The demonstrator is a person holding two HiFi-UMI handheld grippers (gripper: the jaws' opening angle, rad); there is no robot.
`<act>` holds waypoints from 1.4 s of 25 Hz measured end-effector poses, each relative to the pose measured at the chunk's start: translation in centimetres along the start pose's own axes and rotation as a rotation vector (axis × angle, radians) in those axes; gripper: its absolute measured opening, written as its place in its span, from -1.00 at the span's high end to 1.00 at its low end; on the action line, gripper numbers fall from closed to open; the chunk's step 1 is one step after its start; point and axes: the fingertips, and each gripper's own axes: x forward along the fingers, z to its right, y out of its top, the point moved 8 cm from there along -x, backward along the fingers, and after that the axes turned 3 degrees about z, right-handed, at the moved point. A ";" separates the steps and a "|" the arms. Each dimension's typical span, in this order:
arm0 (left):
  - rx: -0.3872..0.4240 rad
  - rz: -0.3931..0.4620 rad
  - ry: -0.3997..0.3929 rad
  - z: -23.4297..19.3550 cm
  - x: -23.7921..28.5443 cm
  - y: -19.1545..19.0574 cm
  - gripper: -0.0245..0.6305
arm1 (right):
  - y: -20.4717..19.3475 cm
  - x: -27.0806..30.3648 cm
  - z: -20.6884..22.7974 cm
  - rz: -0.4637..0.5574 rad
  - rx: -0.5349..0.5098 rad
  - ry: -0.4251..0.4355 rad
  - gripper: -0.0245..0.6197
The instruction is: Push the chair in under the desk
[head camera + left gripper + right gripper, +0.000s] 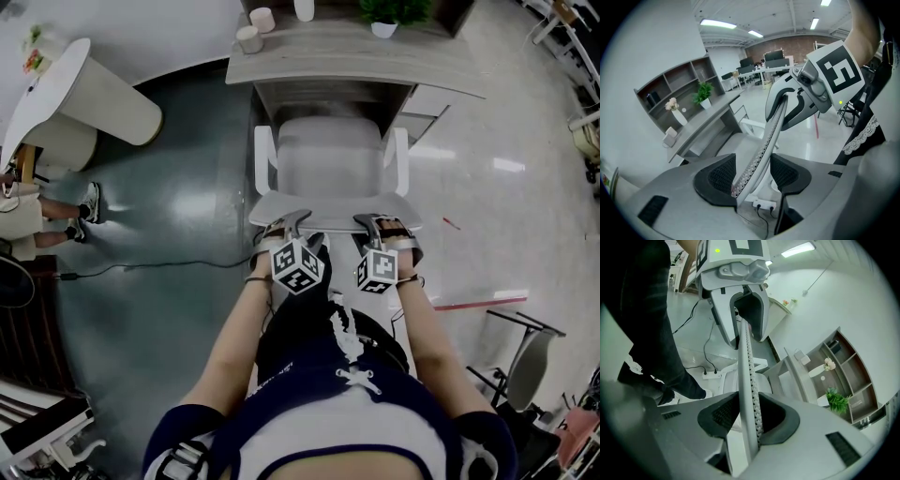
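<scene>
Glossy grey floor (169, 187) lies open to both sides of you, and the desk (356, 66) is straight ahead.

Your left gripper (752, 176) is released. Its pads (715, 176) stand apart astride the top rim of the chair (328, 159) back, with a visible gap on one side. Your right gripper (750, 416) straddles the same rim further along, its jaws also wide and not clenched.

The chair faces the desk with its seat front at the mouth of the kneehole. Its armrests (265, 159) sit just inside the opening's two sides, so there is little spare room there. A drawer unit (427, 108) flanks the opening on the right.

To your left a cable (141, 267) crosses the floor. Beyond it are a white round table (84, 94) and a person's legs (56, 220). A folded chair frame (525, 356) stands well apart on your right.
</scene>
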 end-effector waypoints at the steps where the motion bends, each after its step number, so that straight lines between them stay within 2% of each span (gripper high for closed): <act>1: 0.001 0.001 0.001 -0.2 0.1 0.1 0.21 | 0.0 0.1 0.2 -0.001 0.000 -0.001 0.58; 16: 0.017 0.002 -0.004 -3.9 1.6 0.3 0.21 | 0.4 2.4 3.2 -0.024 0.011 -0.013 0.58; 35: 0.044 0.012 0.000 -6.7 2.9 0.8 0.21 | 0.1 4.0 5.7 -0.036 0.015 -0.019 0.59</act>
